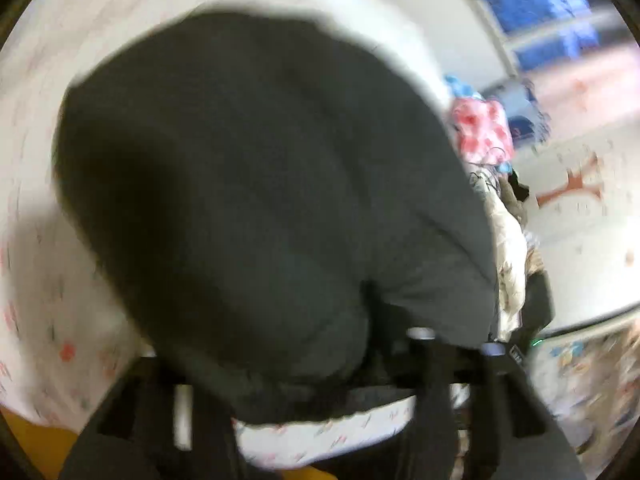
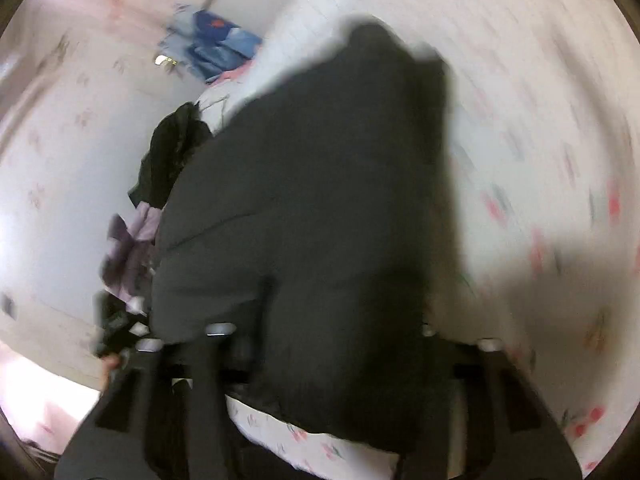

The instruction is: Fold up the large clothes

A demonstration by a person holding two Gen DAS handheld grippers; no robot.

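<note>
Crowding the dark garment (image 2: 304, 208): piled clothes (image 2: 168, 160) alongside.

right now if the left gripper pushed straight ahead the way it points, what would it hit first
The left gripper would meet the dark grey bulky fabric garment first; it already drapes over the fingers. Behind it lies the white floral-print bedsheet. The frame is blurred, so depth is uncertain.
</note>
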